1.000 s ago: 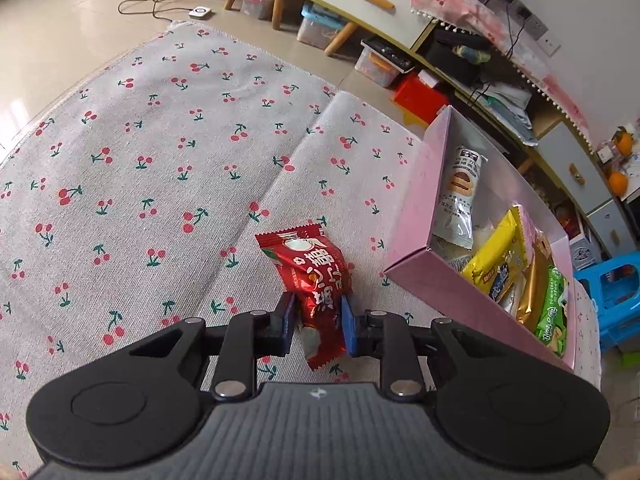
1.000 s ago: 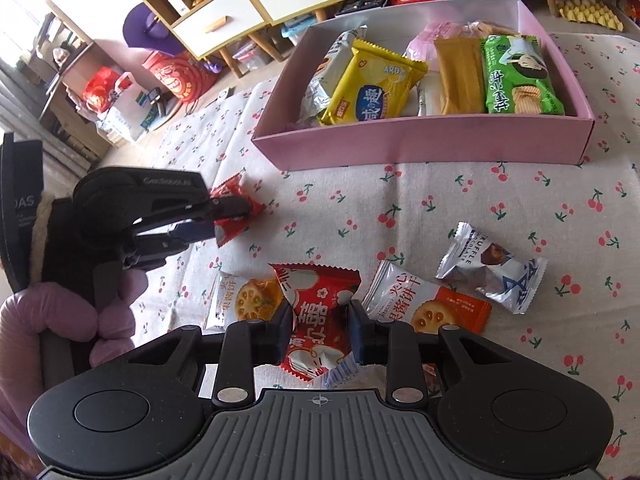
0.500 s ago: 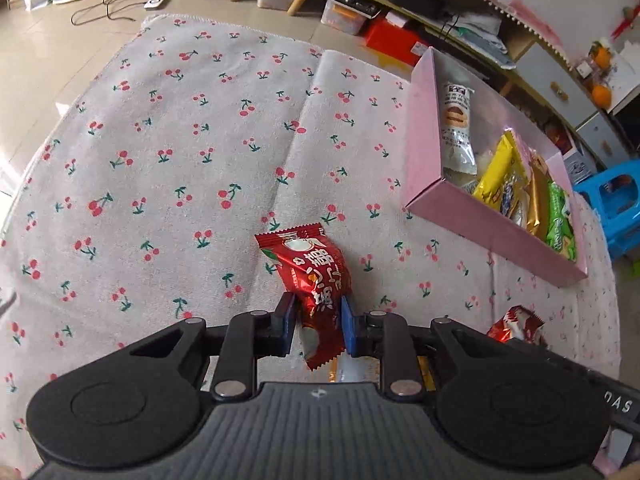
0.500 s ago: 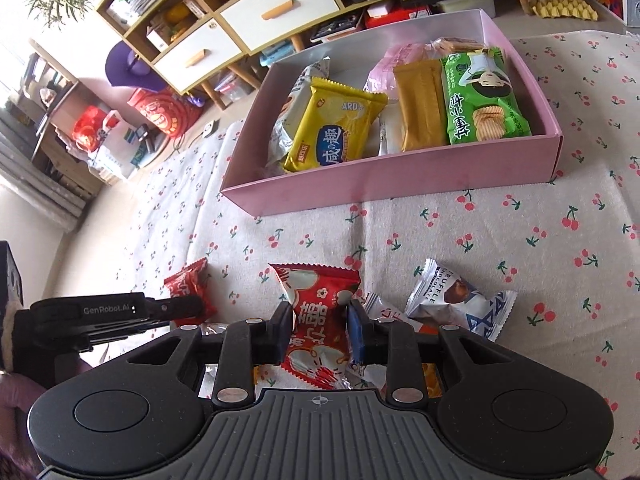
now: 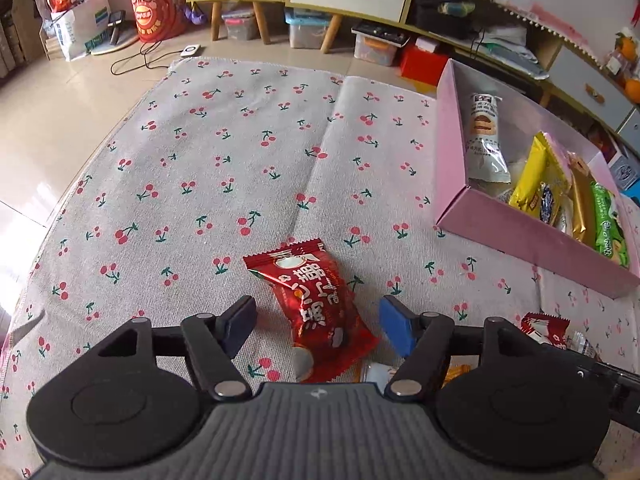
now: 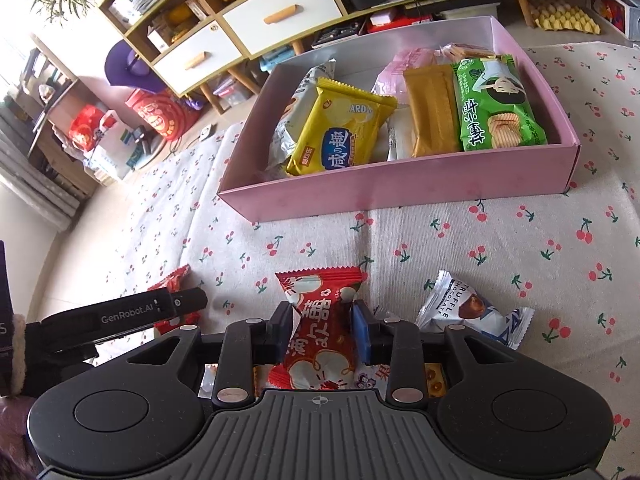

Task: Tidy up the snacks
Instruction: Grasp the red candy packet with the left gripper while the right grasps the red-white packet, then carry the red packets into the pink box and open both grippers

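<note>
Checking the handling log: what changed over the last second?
The left gripper opened, letting its red snack packet go onto the cherry cloth, away from the pink box. The right gripper stays clamped on its red packet.

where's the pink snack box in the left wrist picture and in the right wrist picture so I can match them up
Left wrist: the pink box sits at the right edge, its long side running toward the lower right.
Right wrist: the pink box sits upper centre, its long front wall facing the camera.
Shared landmark: the green biscuit packet at one end of the box.
</note>
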### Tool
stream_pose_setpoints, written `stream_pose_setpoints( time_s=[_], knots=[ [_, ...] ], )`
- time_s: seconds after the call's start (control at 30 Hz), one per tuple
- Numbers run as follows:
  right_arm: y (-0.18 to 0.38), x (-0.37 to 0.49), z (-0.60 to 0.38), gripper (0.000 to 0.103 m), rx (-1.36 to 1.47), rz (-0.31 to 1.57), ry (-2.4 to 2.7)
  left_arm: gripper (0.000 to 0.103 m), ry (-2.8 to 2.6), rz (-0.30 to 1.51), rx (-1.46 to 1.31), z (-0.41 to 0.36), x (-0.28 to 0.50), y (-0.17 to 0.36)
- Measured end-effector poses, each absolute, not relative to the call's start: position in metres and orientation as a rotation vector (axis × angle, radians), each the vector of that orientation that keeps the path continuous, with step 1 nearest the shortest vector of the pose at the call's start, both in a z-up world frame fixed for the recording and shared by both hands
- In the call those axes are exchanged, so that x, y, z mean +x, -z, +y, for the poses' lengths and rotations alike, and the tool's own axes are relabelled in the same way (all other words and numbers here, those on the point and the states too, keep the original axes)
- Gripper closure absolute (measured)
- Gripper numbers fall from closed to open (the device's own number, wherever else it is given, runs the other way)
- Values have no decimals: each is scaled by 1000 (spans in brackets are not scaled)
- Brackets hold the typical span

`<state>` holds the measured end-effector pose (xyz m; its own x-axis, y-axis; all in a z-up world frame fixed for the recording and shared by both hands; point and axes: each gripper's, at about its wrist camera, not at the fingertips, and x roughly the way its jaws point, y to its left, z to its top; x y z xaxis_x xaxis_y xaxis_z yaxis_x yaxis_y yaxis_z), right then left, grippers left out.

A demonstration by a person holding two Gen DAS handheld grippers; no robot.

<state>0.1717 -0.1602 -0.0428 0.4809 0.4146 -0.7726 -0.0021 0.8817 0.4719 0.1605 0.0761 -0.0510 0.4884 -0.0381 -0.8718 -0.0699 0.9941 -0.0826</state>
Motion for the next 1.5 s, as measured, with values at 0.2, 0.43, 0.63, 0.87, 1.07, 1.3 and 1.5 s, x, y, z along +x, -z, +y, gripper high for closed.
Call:
stream_pose_setpoints(
  time_s=[0.2, 0.43, 0.63, 0.87, 1.07, 1.3, 1.5],
  knots=[
    [47, 169, -150, 66, 381, 1042, -271, 31, -28, 1052, -22, 64, 158, 54],
    [45, 166, -141, 66, 310, 1029, -269, 65, -41, 1049, -8, 64, 155, 49],
    [43, 165, -140, 72, 305, 1028, -278, 70, -15, 1041, 12, 61, 154, 48],
    [37, 169, -155, 72, 438, 1042, -288, 70, 12, 1027, -44, 68, 155, 38],
    [28, 169, -172, 72, 569, 1024, -292, 71, 17, 993, -147, 79, 156, 26],
    [14, 170, -189, 72, 652, 982, -288, 71, 64, 933, -264, 87, 160, 14],
    [-2, 177, -209, 72, 660, 930, -241, 71, 125, 886, -349, 81, 163, 6]
  ],
)
